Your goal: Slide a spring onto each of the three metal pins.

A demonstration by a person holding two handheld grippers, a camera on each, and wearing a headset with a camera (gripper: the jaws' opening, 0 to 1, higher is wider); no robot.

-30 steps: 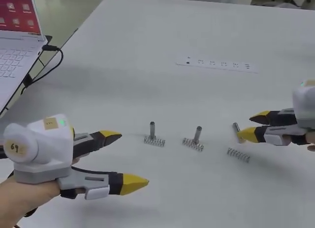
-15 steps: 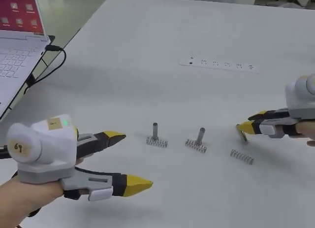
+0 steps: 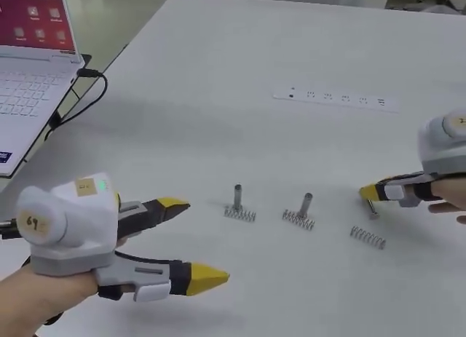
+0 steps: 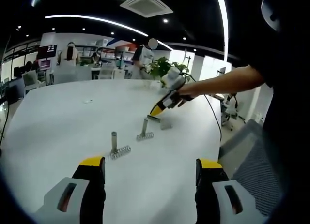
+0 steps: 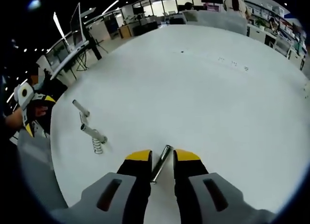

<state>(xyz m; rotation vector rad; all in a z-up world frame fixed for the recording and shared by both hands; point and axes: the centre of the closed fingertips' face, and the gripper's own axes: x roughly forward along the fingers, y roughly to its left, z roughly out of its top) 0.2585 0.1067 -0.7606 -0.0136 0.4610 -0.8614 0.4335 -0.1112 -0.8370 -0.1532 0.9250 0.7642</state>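
White bench: carries all items. Reference point is the middle pin, standing tilted near the person's edge of the bench.

Laptop: open, well to the left of the middle pin and beyond it, at the bench edge.

Power strip: flat, well beyond the middle pin.

Left hand-held gripper: left of the middle pin and nearer the person; jaws wide apart, nothing between them.

Right hand-held gripper: just right of the middle pin; jaws closed almost together on the third pin, which slants downward from the tips.

Left pin: upright, near the middle pin's left.

Springs – none on a pin. First spring lies at the left pin's foot, second spring at the middle pin's foot, third spring loose to its right.
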